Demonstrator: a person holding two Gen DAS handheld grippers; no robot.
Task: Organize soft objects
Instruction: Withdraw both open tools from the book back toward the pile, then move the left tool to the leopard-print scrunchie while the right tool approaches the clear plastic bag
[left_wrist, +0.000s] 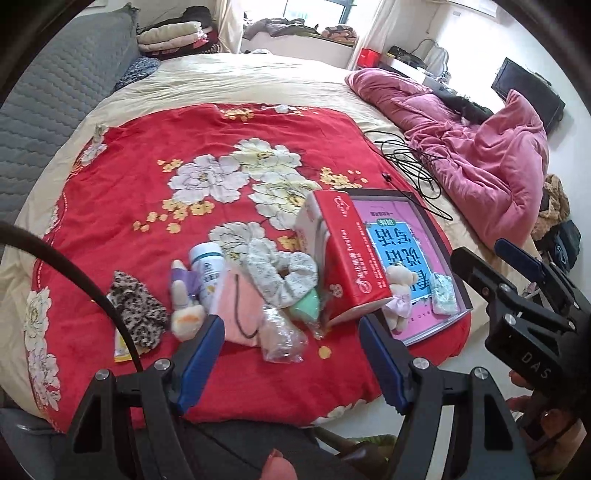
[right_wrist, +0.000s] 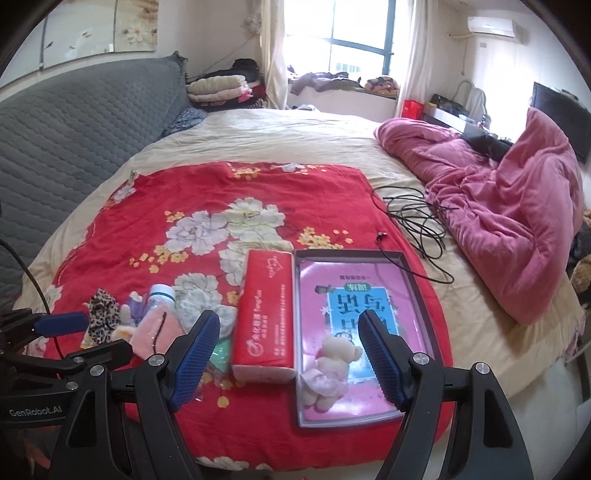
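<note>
Soft toys, a teddy bear (right_wrist: 334, 363) already inside the box lid (right_wrist: 415, 273) and a scrunchie (left_wrist: 284, 275) left of it, await both empty, open claws; pinch fabric gently, avoiding the tissue pack (right_wrist: 264, 314).

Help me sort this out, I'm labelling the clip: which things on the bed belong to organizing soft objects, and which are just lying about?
Job:
teddy
white scrunchie
leopard scrunchie
pink pouch
plush toy
tray, already holding the teddy

Lying about:
tissue pack
bottle
cable
pink quilt
</note>
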